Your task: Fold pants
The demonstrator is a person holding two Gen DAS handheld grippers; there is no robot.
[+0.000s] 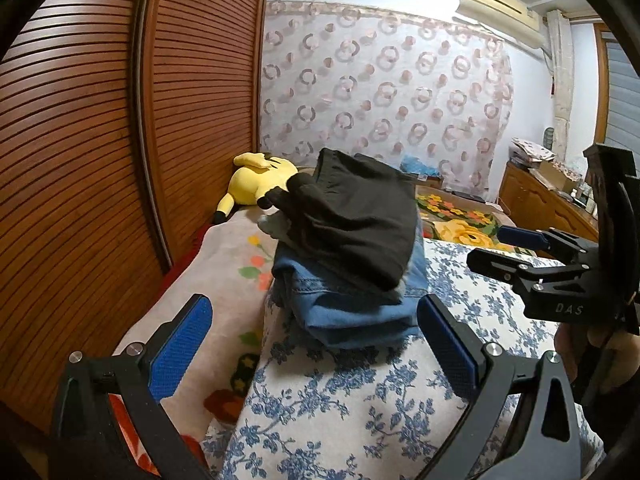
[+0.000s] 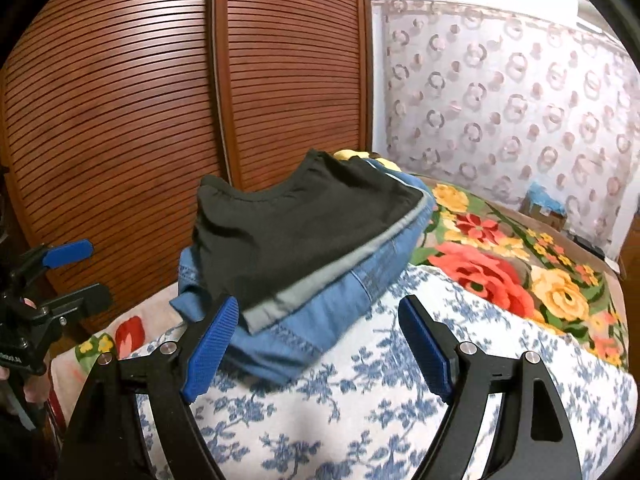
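A stack of folded clothes sits on a blue-floral white quilt [image 1: 360, 392] on the bed. Folded black pants [image 1: 356, 220] lie on top, over a grey layer and folded blue jeans [image 1: 352, 308]. The right wrist view shows the same black pants [image 2: 296, 232] and jeans [image 2: 320, 320]. My left gripper [image 1: 316, 336] is open and empty, just short of the stack. My right gripper [image 2: 316, 340] is open and empty, its left pad [image 2: 212, 344] beside the jeans' edge. It also shows in the left wrist view [image 1: 504, 252], right of the stack.
A slatted wooden wardrobe [image 1: 120, 140] runs along the left of the bed. A yellow plush toy [image 1: 256, 180] lies behind the stack. A flowered blanket [image 2: 500, 264] covers the bed to the right. A patterned curtain [image 1: 380, 92] and a wooden cabinet [image 1: 540, 204] stand beyond.
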